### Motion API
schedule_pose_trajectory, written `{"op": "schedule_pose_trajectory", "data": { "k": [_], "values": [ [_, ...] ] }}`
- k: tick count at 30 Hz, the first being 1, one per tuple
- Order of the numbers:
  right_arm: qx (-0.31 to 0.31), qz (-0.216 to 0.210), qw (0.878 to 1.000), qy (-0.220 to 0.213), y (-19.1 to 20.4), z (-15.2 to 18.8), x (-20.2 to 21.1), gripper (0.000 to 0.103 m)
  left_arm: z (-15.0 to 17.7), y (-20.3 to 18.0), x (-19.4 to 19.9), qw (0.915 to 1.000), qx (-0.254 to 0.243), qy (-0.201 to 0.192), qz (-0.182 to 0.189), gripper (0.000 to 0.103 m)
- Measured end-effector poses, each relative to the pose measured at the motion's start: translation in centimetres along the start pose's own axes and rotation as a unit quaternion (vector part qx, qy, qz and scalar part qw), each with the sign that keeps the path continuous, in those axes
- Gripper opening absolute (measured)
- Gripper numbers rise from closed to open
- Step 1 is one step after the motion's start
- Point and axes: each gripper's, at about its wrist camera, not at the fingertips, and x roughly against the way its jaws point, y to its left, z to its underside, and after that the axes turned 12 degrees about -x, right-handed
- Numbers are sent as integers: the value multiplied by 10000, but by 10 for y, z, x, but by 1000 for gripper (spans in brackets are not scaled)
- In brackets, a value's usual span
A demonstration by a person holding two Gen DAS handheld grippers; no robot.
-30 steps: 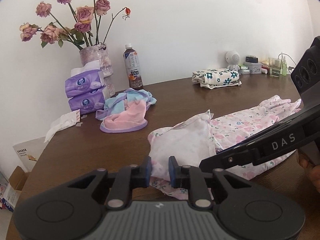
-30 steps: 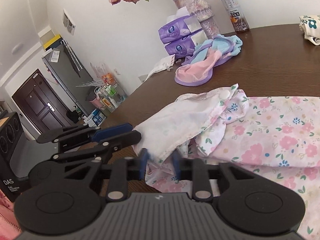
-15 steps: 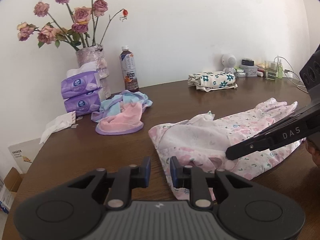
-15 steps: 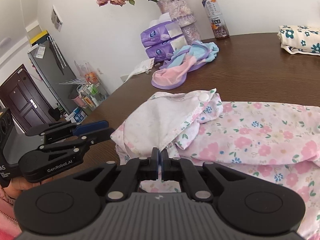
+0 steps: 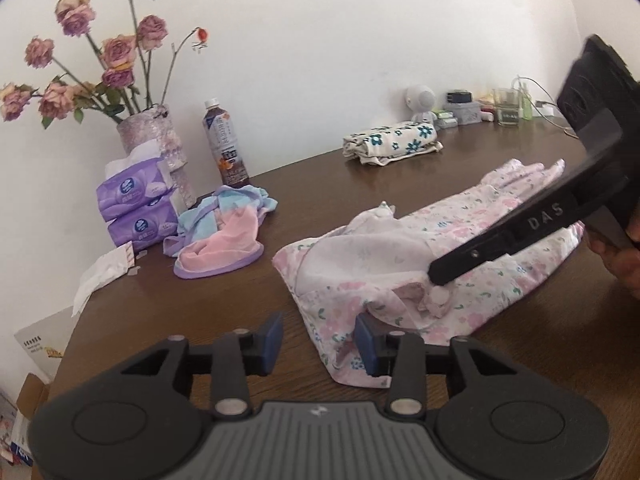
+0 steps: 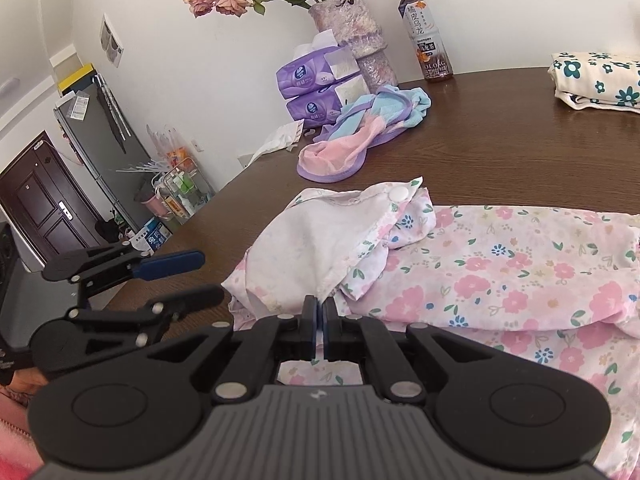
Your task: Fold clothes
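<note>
While the left wrist view looks across the brown tabletop (image 5: pixel 400 168), the left gripper (image 5: pixel 319 338) has its jaws spread wide, holding nothing, at the near corner of the pink flowered garment (image 5: pixel 472 256), which lies flat on the wood. The right gripper (image 5: pixel 436 274) presses its tip onto that cloth. Behind lie a pink and blue garment (image 5: pixel 224 236), tissue packs (image 5: pixel 136 212), a bottle (image 5: pixel 226 148), a vase of roses (image 5: pixel 154 136) and a folded flowered cloth (image 5: pixel 392 142).

From the right wrist view, the right gripper (image 6: pixel 319 316) has its jaws closed together over the flowered garment (image 6: pixel 500 272); whether cloth is pinched between them I cannot tell. The left gripper (image 6: pixel 192 276) sits open at the garment's left edge.
</note>
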Motion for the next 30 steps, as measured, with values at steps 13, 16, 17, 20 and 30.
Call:
{"op": "schedule_pose_trajectory", "data": {
  "k": [13, 16, 17, 20, 30],
  "values": [
    [140, 320, 9994, 3, -1, 7, 4, 5, 2, -23, -31, 9954, -777, 472, -308, 5],
    [178, 354, 9992, 9, -1, 8, 3, 5, 3, -24, -30, 9952, -815, 456, -305, 5],
    [175, 376, 9991, 5, -1, 8, 3, 5, 3, -24, -30, 9948, -849, 461, -307, 5],
    [150, 437, 9989, -11, -4, 7, 2, 5, 3, -29, -31, 9928, -1026, 502, -349, 5],
    [520, 219, 9962, -668, 16, -12, 33, 9, 2, -22, -9, 9946, -954, 214, -349, 29]
  ]
}}
